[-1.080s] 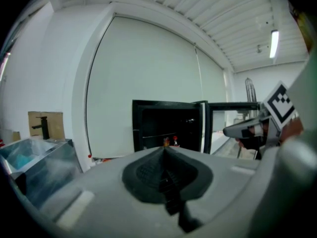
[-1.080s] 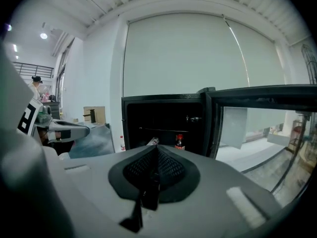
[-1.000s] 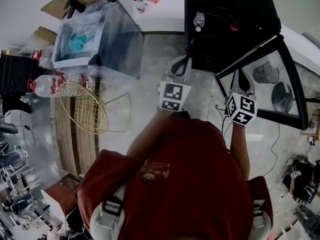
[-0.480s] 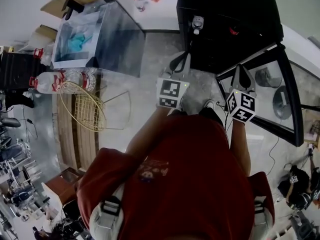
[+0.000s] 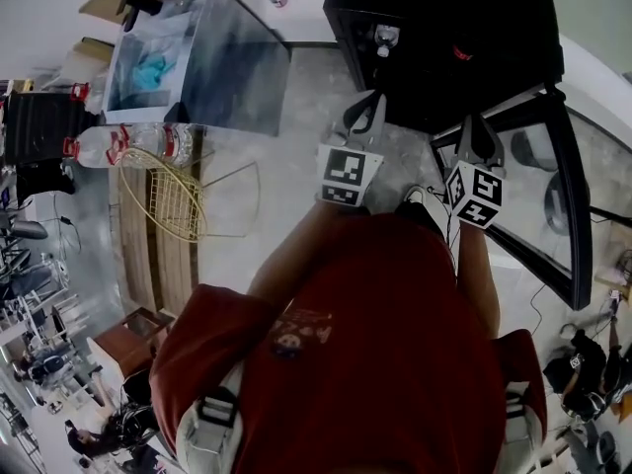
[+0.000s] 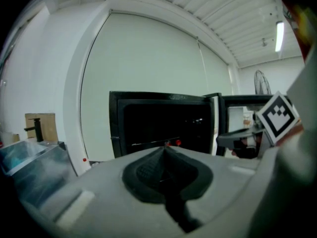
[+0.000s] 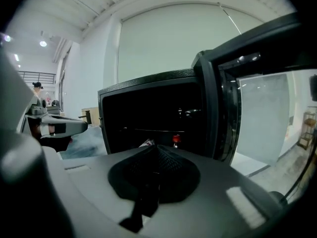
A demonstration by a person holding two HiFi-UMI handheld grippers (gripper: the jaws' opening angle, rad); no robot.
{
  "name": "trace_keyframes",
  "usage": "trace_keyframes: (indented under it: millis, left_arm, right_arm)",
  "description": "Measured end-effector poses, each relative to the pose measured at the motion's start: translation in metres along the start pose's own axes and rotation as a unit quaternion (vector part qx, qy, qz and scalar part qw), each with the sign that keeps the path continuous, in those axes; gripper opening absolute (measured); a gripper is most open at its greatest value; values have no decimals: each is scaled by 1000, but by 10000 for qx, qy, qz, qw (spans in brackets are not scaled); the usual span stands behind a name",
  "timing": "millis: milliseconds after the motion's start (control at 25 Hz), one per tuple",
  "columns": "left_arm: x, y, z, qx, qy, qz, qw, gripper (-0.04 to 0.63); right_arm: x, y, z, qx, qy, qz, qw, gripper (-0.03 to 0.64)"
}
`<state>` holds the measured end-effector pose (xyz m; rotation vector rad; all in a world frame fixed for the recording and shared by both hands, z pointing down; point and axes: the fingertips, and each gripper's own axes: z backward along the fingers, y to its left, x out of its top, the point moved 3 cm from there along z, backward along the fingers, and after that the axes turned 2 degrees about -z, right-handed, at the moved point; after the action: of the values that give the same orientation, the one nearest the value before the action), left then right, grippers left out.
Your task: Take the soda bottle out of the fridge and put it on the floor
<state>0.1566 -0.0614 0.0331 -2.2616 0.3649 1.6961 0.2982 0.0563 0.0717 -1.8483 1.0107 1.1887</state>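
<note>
Person in red shirt (image 5: pixel 375 344) is standing in front of the black fridge (image 5: pixel 444 18), and its glass door (image 5: pixel 565 205) is hanging open on the right side.

Left gripper (image 5: pixel 363 117) is pointing at the open fridge. Its jaws are pressing together with nothing between them, as its own view shows.

Right gripper (image 5: pixel 476 138) is hovering just beside the left one, nearer the door edge. Its jaws are likewise closed on nothing, and neither gripper is touching the fridge.

Soda bottle (image 7: pixel 175 139) is sitting inside the fridge on a dark shelf. Only its red cap is showing clearly; the body is too dark to make out.

A clear plastic bin (image 5: pixel 197 62), water bottles (image 5: pixel 109 148) and a wire basket (image 5: pixel 163 200) are lying on the floor well off to the left
</note>
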Motion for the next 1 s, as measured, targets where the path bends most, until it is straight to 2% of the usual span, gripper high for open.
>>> trace_keyframes:
  millis: [440,1000]
  left_arm:
    - [-14,-1,-6,16,2,25,10000,0]
    - [-37,-8,-17,26,-69,75,9999,0]
  right_arm:
    - [-14,2,-29,-2,-51,8,10000,-2]
    - [-38,-6,-37,-179,-77,-30,9998,-2]
